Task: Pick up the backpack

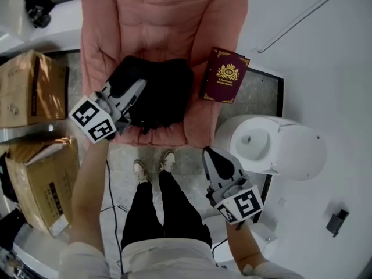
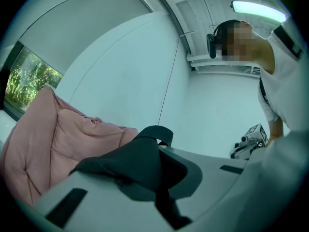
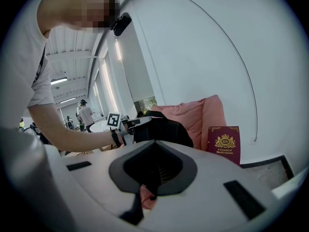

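Observation:
A black backpack [image 1: 163,92] lies on the seat of a pink armchair [image 1: 163,22]. My left gripper [image 1: 138,89] is at the backpack's left edge and shut on it. In the left gripper view a black strap [image 2: 140,163] of the backpack is pinched between the jaws, its loop standing above them. My right gripper [image 1: 218,158] hangs lower right, away from the chair, shut with nothing in it. In the right gripper view the backpack [image 3: 166,127] shows ahead with the left gripper [image 3: 130,124] on it.
A maroon book [image 1: 225,75] leans on the chair's right arm. A white rounded unit [image 1: 273,147] stands right of the chair. Cardboard boxes [image 1: 29,89] are stacked at the left. The person's feet [image 1: 154,164] stand just in front of the chair, beside a thin cable [image 1: 110,196].

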Demonstrator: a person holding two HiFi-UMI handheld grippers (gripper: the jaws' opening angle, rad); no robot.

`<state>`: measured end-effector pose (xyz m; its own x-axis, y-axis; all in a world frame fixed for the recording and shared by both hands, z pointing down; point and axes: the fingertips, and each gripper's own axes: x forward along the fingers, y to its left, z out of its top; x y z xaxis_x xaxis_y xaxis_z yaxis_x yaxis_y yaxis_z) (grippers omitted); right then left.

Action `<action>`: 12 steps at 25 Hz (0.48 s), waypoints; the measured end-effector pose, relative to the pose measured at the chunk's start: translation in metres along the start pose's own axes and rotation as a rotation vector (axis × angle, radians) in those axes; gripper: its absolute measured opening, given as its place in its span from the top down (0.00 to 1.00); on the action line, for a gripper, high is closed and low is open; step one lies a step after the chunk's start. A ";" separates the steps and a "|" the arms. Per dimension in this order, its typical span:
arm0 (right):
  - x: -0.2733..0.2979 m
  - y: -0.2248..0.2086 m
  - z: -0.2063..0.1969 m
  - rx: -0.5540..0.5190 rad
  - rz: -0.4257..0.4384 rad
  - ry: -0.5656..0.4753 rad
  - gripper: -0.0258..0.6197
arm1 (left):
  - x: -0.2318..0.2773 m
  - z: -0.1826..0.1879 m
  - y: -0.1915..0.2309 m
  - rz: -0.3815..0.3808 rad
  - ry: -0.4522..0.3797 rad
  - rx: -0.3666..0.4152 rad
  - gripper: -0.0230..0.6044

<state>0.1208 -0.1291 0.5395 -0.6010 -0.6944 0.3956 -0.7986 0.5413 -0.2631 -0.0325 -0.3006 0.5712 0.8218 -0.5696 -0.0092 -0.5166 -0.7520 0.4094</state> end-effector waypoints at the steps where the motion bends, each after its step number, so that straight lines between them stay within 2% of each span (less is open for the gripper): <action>1: -0.003 0.002 0.001 -0.003 -0.006 -0.004 0.93 | -0.003 0.002 -0.002 0.009 -0.007 -0.015 0.94; 5: -0.014 0.009 0.009 -0.019 -0.029 -0.033 0.93 | -0.013 0.019 -0.007 0.040 -0.083 -0.086 0.94; 12: -0.032 0.020 0.016 -0.038 -0.064 -0.077 0.93 | -0.018 0.029 -0.041 -0.020 -0.078 -0.061 0.94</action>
<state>0.1230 -0.1036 0.5076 -0.5510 -0.7617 0.3410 -0.8343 0.5115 -0.2056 -0.0329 -0.2697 0.5281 0.8094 -0.5807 -0.0877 -0.4830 -0.7432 0.4630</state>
